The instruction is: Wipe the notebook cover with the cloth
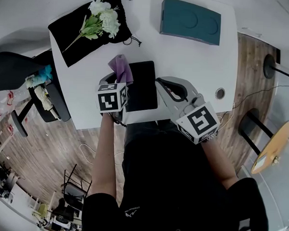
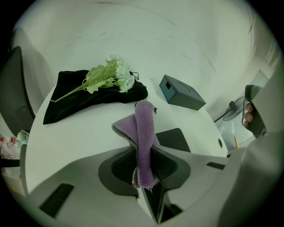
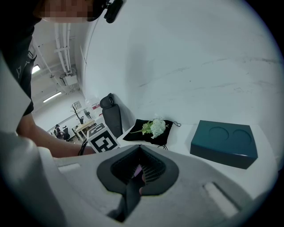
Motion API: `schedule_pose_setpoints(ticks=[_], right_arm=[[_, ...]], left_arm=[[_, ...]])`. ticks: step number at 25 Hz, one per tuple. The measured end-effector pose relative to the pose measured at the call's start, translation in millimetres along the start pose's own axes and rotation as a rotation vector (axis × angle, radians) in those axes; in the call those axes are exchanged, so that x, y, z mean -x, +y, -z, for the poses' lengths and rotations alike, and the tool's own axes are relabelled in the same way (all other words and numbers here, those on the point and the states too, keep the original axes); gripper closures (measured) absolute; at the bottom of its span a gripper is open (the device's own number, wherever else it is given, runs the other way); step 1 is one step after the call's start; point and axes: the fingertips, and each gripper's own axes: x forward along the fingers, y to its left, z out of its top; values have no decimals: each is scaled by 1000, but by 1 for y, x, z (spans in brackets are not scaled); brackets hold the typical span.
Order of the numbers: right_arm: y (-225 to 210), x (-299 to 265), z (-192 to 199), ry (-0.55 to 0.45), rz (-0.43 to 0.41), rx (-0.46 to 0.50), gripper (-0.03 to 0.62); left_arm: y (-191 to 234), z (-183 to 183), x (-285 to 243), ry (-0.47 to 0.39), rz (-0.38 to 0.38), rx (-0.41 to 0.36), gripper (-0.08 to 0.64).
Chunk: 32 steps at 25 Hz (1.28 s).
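Observation:
The black notebook (image 1: 142, 78) lies near the front edge of the white table (image 1: 194, 62); in the left gripper view the notebook (image 2: 175, 138) shows just right of the cloth. My left gripper (image 1: 120, 82) hovers at its left edge, shut on the purple cloth (image 1: 120, 67). From those jaws the cloth (image 2: 144, 137) sticks up in a folded strip. My right gripper (image 1: 160, 82) sits at the notebook's right edge. A thin dark edge, apparently the notebook's, shows pinched between its shut jaws (image 3: 139, 167).
A teal box (image 1: 190, 21) stands at the table's back right. A black pouch (image 1: 76, 35) with white flowers (image 1: 104, 17) lies at the back left. A black chair (image 1: 22, 76) stands left of the table, and a round stool (image 1: 272, 144) to the right. A cable hole (image 1: 220, 93) lies near the right edge.

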Motion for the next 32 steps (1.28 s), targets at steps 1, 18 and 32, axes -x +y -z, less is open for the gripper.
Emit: schedule_pose_setpoints(ticks=[1, 18, 32], right_arm=[[0, 0, 0, 1, 0, -1, 588], [12, 0, -1, 0, -30, 20, 588], [11, 17, 2, -13, -22, 46, 588]], left_arm=[[1, 0, 0, 0, -3, 1, 476], [23, 10, 16, -10, -112, 0, 476], [40, 27, 41, -34, -172, 70, 476]])
